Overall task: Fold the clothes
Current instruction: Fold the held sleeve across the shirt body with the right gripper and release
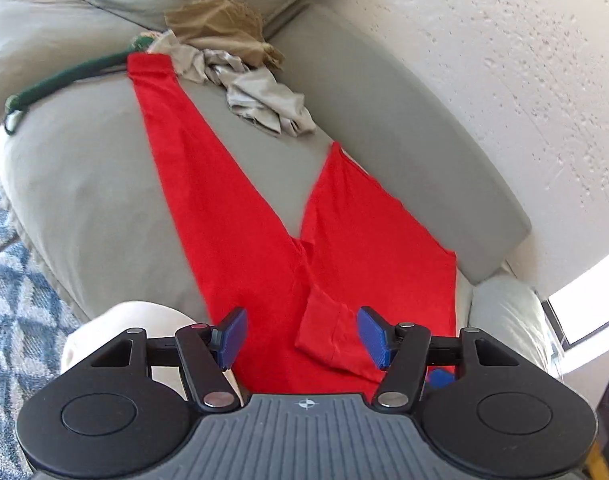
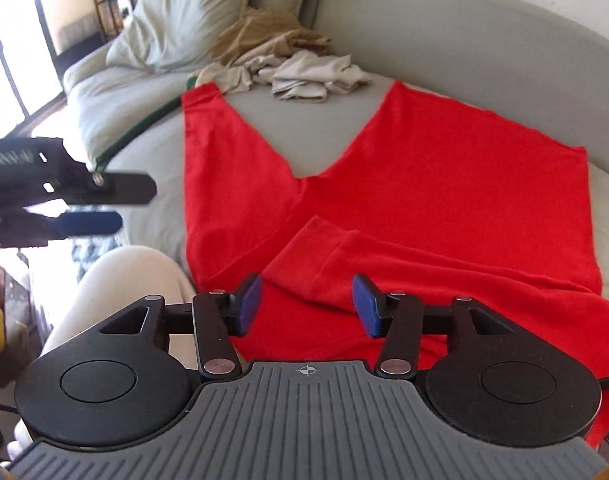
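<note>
Both claws (image 1: 302, 338) (image 2: 306, 305) parted over red garment (image 2: 424, 184), holding nothing, grey sofa (image 1: 84, 184)

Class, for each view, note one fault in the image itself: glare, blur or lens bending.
Left wrist view: the fisheye bows the sofa and wall into curves, and the window at right is blown out white. Right wrist view: the windows at left glare white, the left gripper entering there is motion-blurred, and the red garment stays fairly sharp.
</note>
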{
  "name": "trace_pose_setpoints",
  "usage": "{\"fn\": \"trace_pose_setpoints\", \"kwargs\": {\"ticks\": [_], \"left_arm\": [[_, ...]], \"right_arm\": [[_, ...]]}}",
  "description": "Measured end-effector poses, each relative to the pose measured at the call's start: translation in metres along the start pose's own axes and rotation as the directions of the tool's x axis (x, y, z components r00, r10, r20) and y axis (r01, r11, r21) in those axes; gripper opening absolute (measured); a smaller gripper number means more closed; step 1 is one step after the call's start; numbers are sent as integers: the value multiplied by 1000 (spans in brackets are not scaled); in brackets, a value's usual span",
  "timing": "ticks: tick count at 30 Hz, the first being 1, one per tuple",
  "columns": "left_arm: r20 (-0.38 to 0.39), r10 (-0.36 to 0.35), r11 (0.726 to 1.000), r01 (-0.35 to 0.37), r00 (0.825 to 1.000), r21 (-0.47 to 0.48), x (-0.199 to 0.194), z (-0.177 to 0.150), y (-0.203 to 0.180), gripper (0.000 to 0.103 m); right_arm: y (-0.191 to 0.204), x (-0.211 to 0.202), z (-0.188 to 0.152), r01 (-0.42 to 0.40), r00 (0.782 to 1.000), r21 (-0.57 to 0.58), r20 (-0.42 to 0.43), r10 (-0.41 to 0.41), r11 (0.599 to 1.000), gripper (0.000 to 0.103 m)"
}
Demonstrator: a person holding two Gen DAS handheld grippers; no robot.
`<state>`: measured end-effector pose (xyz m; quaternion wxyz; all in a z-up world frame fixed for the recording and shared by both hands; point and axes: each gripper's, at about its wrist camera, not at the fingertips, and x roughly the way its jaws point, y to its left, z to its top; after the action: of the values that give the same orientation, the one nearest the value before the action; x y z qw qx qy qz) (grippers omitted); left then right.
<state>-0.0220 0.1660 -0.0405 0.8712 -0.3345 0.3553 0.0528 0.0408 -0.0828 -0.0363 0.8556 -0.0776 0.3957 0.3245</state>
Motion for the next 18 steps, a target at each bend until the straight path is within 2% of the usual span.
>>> {"fn": "trace_pose_setpoints", "kwargs": {"ticks": [2, 3, 4, 6, 7, 9, 12, 14, 18], "left_arm": [[-64, 5, 999, -2, 998, 36, 25, 0, -5, 48], [-100, -4, 1000, 6, 995, 21, 36, 0, -4, 44], [-135, -16, 1000, 16, 991, -6, 45, -2, -3, 44], [-167, 0, 1000, 1, 986, 10, 55, -2, -7, 44], [-182, 10, 1000, -7, 983, 20, 60, -2, -9, 44], [-185, 43, 997, -29, 982, 78, 68, -2, -15, 45], [-210, 41, 997, -27, 977, 69, 82, 3, -13, 45], [-232, 33, 998, -19, 972, 65, 91, 7, -12, 43], [-273, 21, 998, -5, 962, 59, 110, 15, -10, 43]], "right_arm": [[-24, -20, -4, 33, 999, 80, 10, -34, 996, 55], [-36, -25, -7, 53, 999, 128, 7, -54, 990, 55], [-48, -29, -10, 72, 997, 175, 2, -74, 982, 55], [-71, -36, -19, 110, 994, 289, -18, -109, 951, 55], [-82, -40, -24, 127, 992, 355, -34, -123, 926, 55], [-105, -47, -36, 117, 993, 500, -58, -101, 858, 55], [-136, -57, -50, 17, 999, 678, -47, 21, 735, 55], [-145, -67, -54, -20, 999, 723, -18, 48, 691, 56], [-152, -97, -54, 7, 1000, 724, 13, -23, 690, 60]]}}
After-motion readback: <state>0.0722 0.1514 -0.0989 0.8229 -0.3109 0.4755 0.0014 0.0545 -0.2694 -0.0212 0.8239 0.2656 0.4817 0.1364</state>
